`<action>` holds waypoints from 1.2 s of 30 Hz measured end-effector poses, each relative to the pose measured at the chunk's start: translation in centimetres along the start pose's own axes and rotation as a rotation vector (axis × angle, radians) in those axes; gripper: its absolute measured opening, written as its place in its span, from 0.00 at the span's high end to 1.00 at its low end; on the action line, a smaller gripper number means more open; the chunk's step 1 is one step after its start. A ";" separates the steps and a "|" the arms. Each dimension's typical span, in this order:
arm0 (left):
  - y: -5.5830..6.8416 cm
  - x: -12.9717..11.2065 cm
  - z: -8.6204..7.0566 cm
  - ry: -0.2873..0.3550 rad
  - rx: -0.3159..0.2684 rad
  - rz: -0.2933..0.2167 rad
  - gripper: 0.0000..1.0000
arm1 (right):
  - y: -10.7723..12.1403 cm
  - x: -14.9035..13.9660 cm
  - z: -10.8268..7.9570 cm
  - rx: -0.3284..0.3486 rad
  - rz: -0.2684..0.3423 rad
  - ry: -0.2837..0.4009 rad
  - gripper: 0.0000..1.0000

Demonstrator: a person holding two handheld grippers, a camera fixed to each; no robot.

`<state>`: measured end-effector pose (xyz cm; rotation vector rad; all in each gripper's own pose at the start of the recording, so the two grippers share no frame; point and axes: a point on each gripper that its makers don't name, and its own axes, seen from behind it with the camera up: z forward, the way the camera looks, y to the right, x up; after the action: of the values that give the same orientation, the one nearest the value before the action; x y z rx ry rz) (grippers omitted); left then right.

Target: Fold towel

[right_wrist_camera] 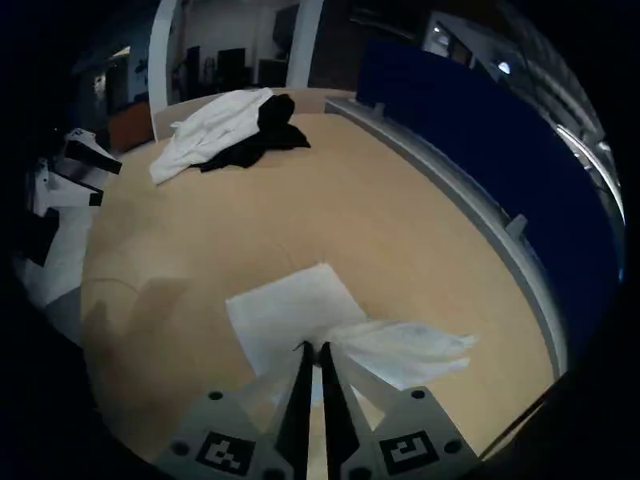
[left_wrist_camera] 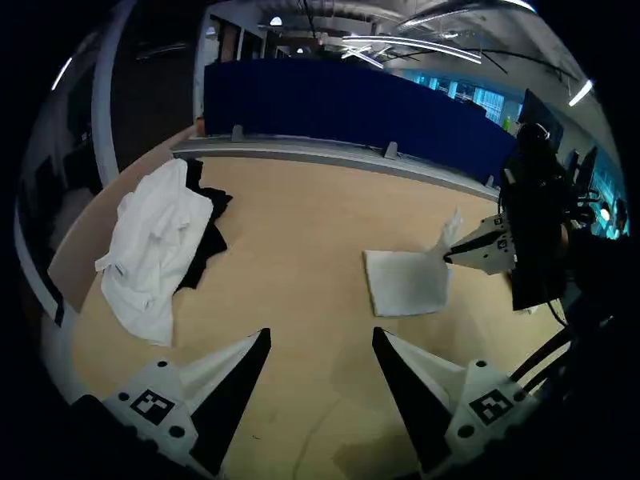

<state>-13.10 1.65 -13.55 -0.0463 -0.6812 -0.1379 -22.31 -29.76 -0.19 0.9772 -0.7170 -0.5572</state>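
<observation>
While the right gripper stood clamped on a lifted corner of the small white cloth towel on the tan wooden table, the first fold appeared in hand. The left gripper hovered near, fingers apart, empty. Next, the corner probably needed carrying across. Count: one towel, two grippers, one crumpled white garment, one black cloth.

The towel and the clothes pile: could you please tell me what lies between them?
Bare wooden tabletop lies between the towel and the clothes pile, clearest in the left gripper view.

The right gripper pinches the towel on the table.
</observation>
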 end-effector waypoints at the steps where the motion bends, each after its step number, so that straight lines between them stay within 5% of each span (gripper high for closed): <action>1: -0.1 -0.1 -0.2 0.003 0.005 -0.009 0.06 | -0.7 0.3 0.7 0.015 -0.010 -0.001 0.93; 11: -1.2 -1.7 -0.9 0.005 0.042 -0.065 0.06 | -6.2 -0.4 7.6 0.122 -0.046 -0.055 0.93; 21: -1.3 -1.5 -0.6 0.005 0.039 -0.078 0.06 | -6.4 -0.7 8.0 0.141 0.003 -0.053 0.88; 26: -1.3 -1.4 -0.4 0.004 0.038 -0.073 0.06 | -6.4 -0.4 7.1 0.138 0.006 -0.024 0.66; 31: -1.3 -1.5 -0.3 0.001 0.039 -0.073 0.06 | -6.2 -0.2 5.9 0.119 0.014 -0.003 0.19; 36: -1.1 -1.4 -0.5 0.002 0.033 -0.075 0.06 | -5.5 -0.9 4.9 0.081 0.042 0.006 0.06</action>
<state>-14.03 0.71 -14.82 0.0114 -0.6834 -0.1991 -27.13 -34.30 -3.49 1.0366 -0.7573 -0.4914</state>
